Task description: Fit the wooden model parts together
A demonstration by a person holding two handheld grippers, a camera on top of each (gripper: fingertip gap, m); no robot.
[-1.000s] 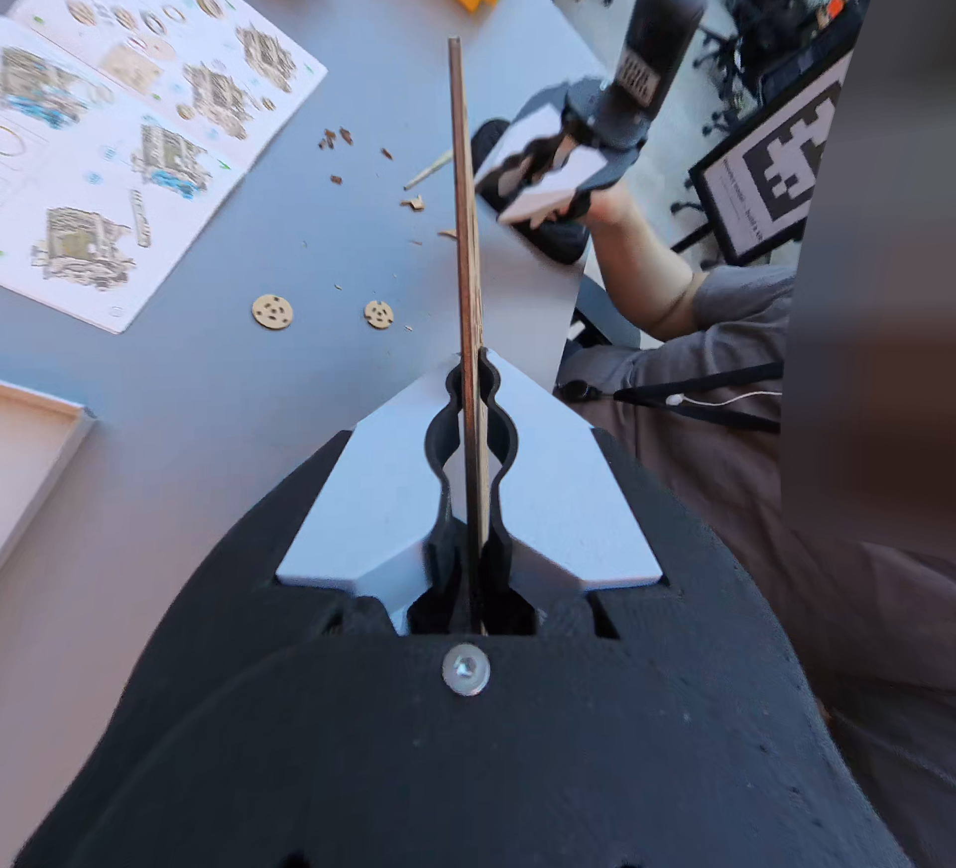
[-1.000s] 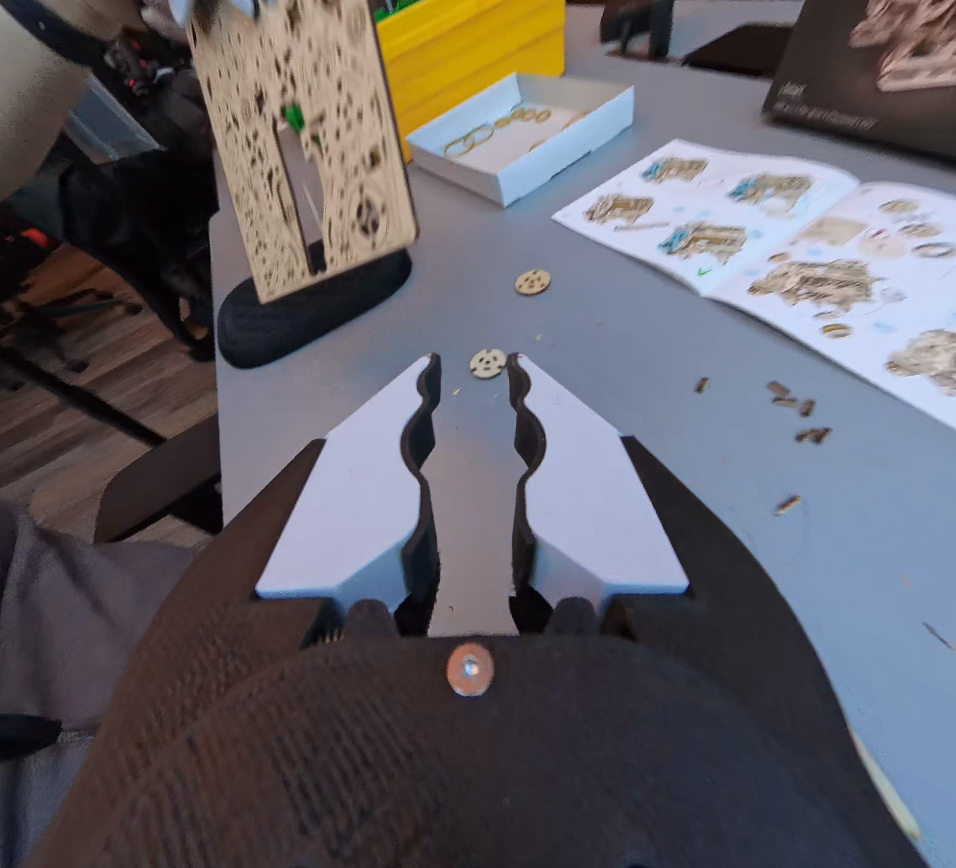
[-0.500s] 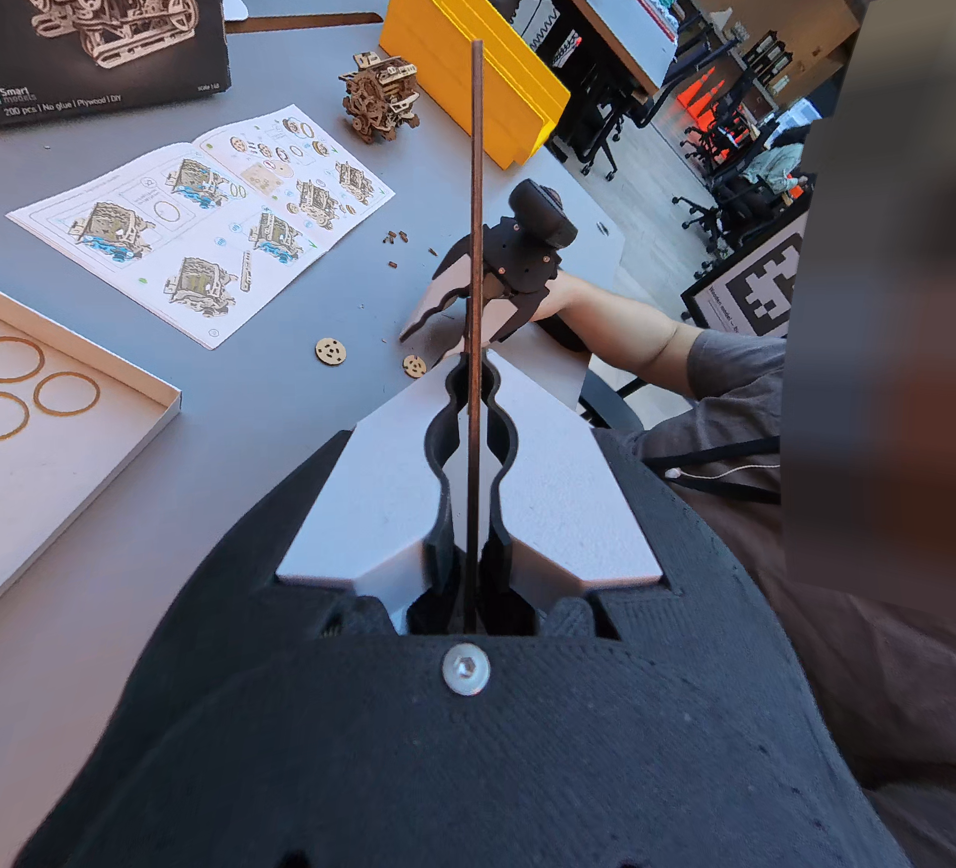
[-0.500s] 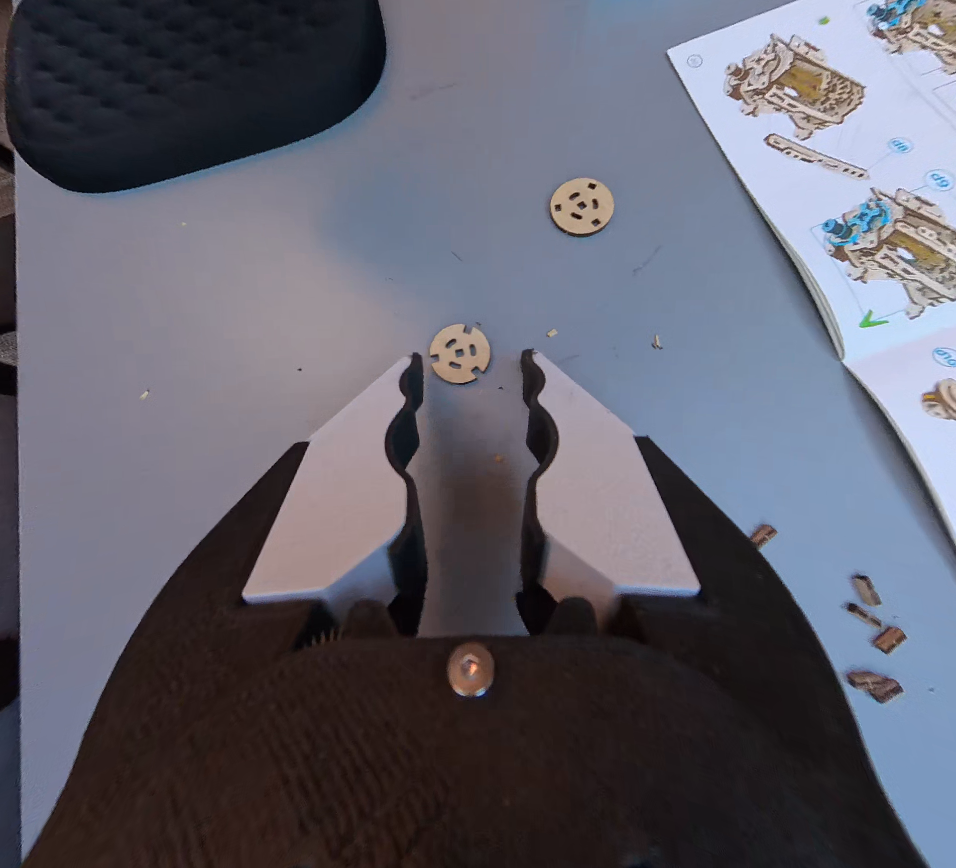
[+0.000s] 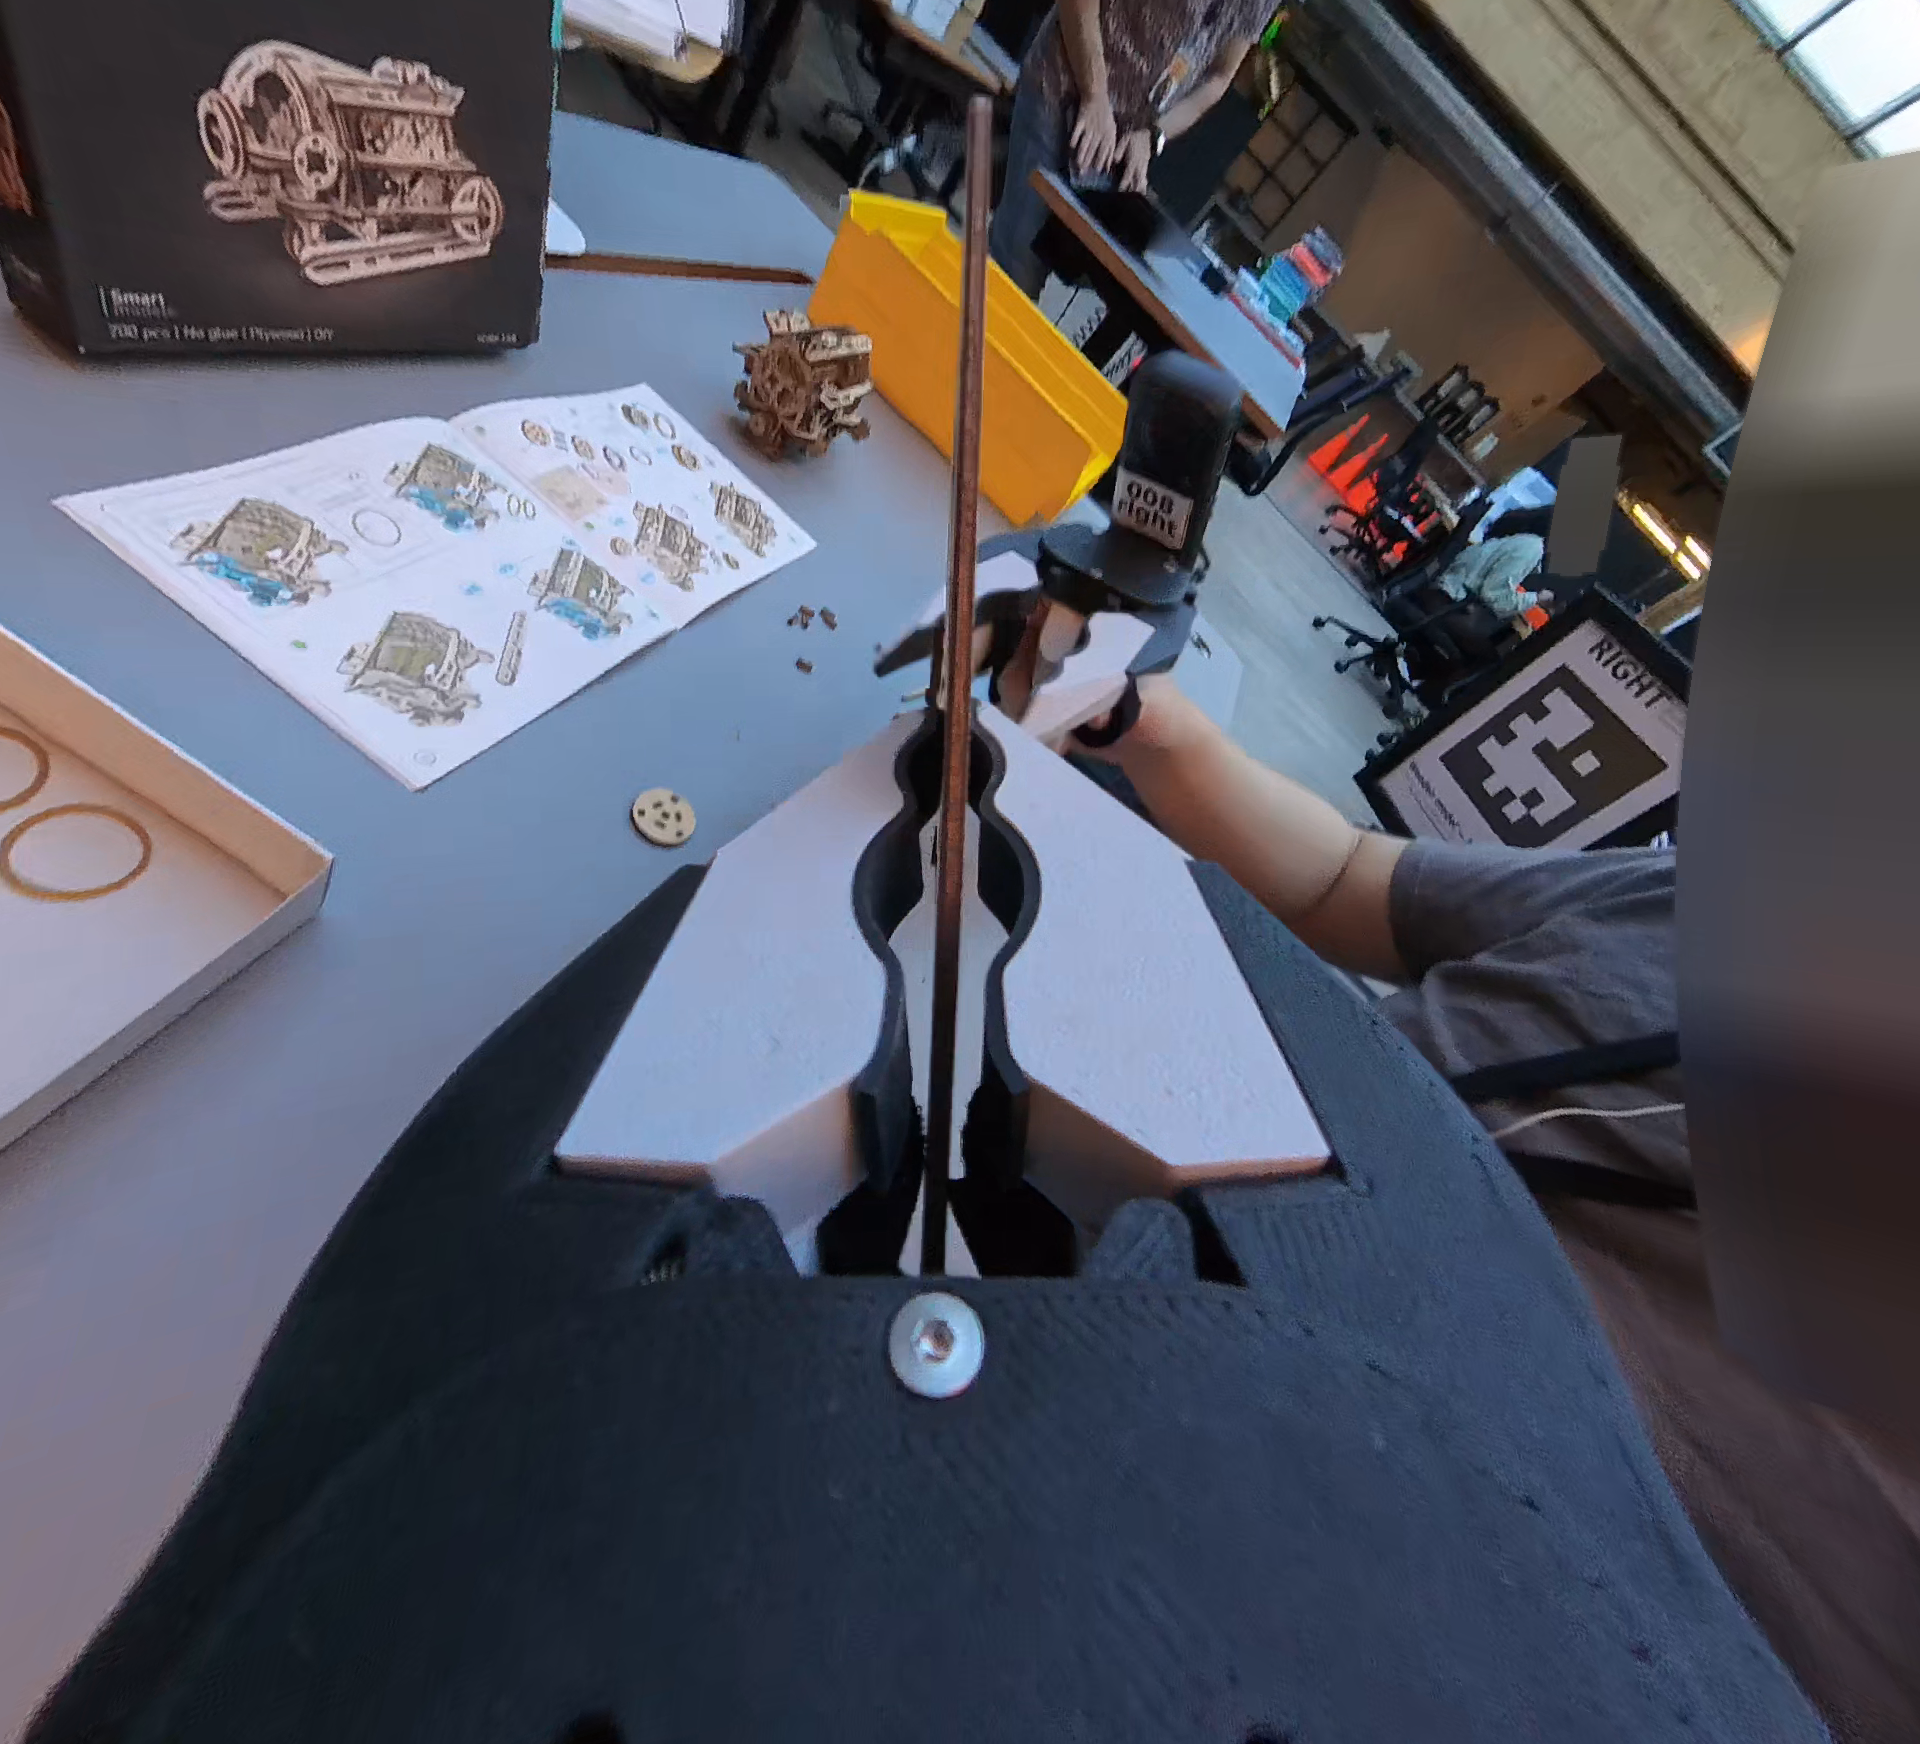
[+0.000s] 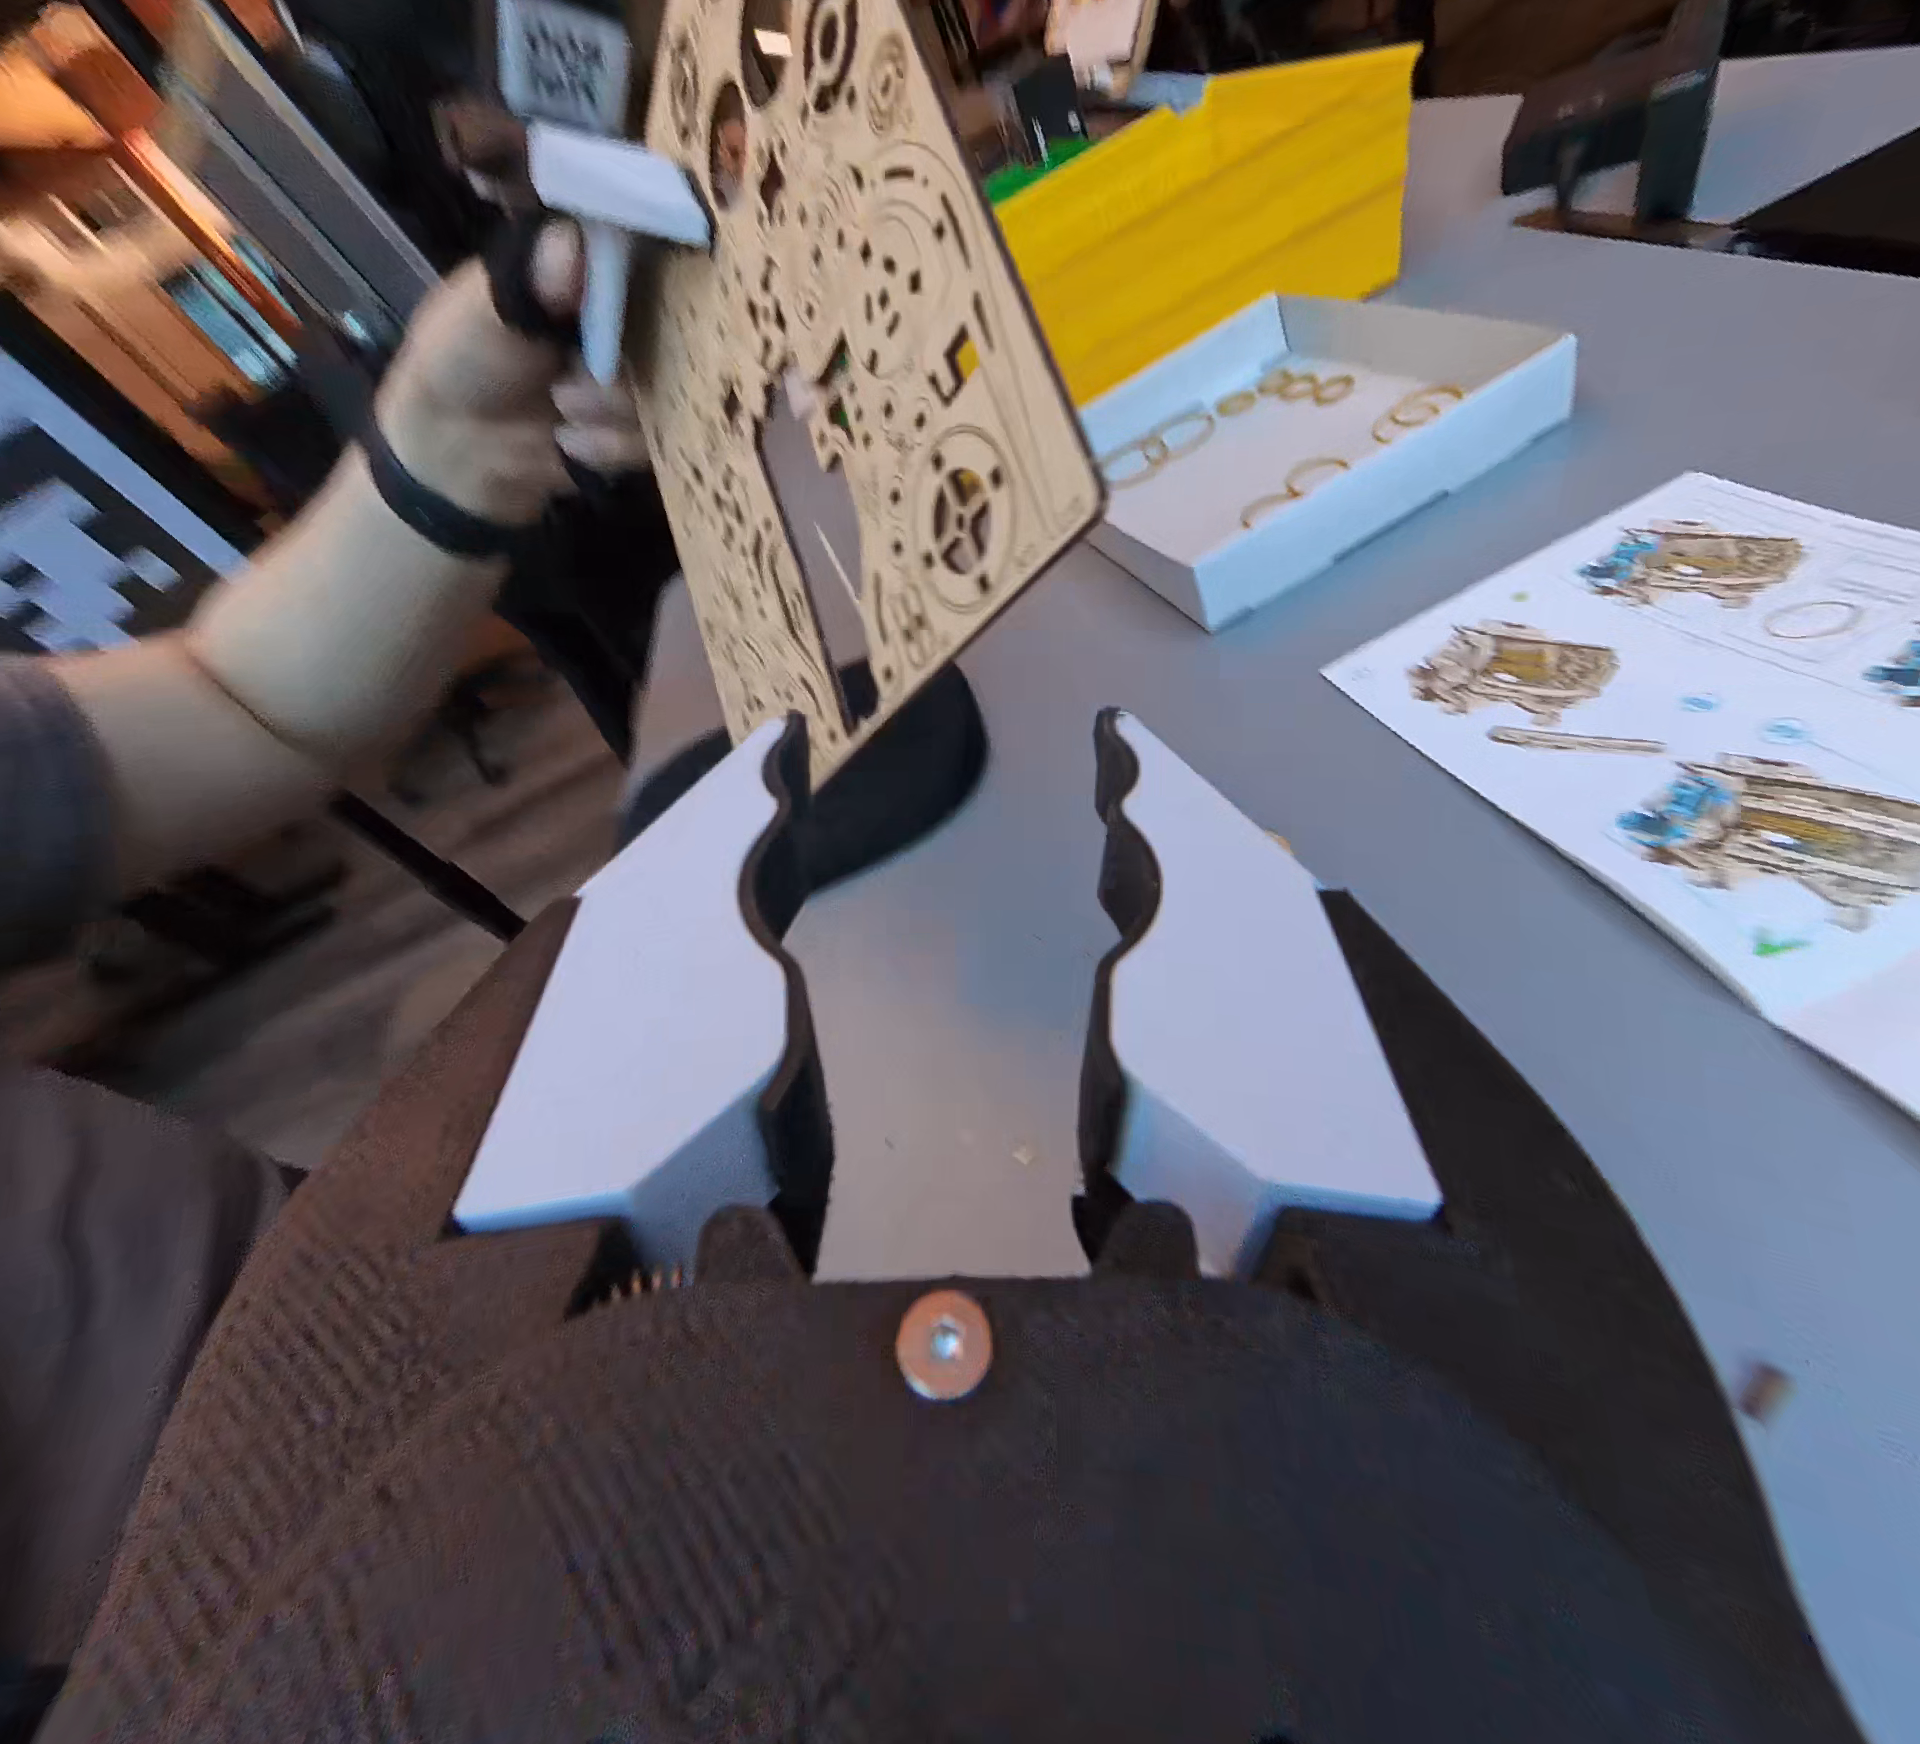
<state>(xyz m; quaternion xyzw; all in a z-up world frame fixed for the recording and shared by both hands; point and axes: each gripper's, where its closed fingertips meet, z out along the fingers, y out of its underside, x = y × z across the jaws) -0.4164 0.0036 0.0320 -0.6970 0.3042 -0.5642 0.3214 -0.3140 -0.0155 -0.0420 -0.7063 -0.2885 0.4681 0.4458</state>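
A: What am I holding? My left gripper [image 5: 948, 759] is clenched on the wooden sheet [image 5: 961, 614], edge-on to its camera and upright, lifted clear of the table [image 5: 468, 946]. My right gripper [image 6: 951, 749] is released, jaws wide with nothing between them, hovering low over the near table edge.

B: And the sheet from the right side?

A: It stands tilted, up and to the left [image 6: 862, 323], full of cut parts, some already punched out. Its lower corner hangs over the black pad [image 6: 894, 790].

B: So the step?

A: I judge I should free or fetch a part. A loose disc [image 5: 663, 816] lies on the table left of the sheet. Best to keep the sheet steady and come at a part squarely, pushing gently so thin plywood doesn't snap.

B: Farther out?

A: The booklet [image 5: 436, 572], the white tray [image 6: 1340, 468] of rings, then the half-built model [image 5: 802, 385] by the yellow bin [image 5: 977, 364].
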